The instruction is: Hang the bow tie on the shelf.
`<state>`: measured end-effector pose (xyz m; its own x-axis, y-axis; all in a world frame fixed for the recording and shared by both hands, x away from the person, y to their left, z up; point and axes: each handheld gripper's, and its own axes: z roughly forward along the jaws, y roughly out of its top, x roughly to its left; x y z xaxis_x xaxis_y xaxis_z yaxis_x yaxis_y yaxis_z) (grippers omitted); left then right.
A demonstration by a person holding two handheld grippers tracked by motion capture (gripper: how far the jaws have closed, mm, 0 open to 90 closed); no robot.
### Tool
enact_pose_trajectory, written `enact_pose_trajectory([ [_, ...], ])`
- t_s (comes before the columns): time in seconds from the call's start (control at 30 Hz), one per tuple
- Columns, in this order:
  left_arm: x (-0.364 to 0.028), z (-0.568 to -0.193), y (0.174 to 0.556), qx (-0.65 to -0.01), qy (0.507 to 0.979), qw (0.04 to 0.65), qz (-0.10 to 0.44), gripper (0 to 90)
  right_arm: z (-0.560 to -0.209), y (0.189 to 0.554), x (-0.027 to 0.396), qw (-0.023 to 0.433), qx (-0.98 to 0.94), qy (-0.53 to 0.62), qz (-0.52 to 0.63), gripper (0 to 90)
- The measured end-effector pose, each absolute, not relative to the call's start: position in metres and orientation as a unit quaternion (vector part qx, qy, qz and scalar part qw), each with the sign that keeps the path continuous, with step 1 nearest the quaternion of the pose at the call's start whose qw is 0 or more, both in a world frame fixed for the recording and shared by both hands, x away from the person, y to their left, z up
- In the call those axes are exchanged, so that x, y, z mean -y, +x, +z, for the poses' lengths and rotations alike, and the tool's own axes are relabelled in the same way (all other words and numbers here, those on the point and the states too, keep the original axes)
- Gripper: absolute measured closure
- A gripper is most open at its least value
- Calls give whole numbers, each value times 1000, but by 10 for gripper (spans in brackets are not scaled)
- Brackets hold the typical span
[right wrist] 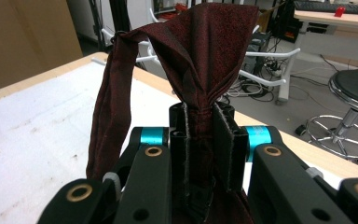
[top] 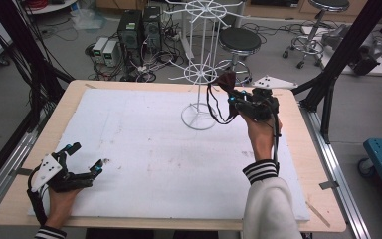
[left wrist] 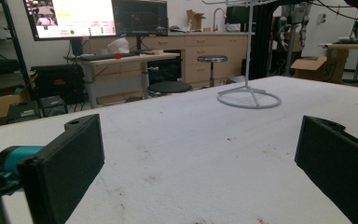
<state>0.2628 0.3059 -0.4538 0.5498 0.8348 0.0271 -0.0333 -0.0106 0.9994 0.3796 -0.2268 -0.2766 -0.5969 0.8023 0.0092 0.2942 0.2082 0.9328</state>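
Cloth (right wrist: 200, 56) of dark red, bunched at its middle, sits pinched between the jaws of the right gripper (top: 232, 96), which holds it up over the far right part of the white mat (top: 154, 159), just beside the white wire stand (top: 199, 74). A thin strap (top: 214, 107) loops down from the cloth toward the mat. The left gripper (top: 84, 160) rests at the near left corner of the mat, its jaws spread wide with nothing between them.
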Motion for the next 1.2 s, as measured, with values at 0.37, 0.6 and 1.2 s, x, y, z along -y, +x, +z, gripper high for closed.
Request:
enact_pose_trajectory([
  [0.37,-306,-454,263,-323,619,625,348,17,-285,394,223,246,-735,386,501,776],
  [0.6,-306,-454,263,-323,620,625,348,17,-292,403,220,241,-734,395,497,776],
  [1.2,-306,-454,262,-322,621,624,348,17,-307,417,209,231,-738,410,483,776],
])
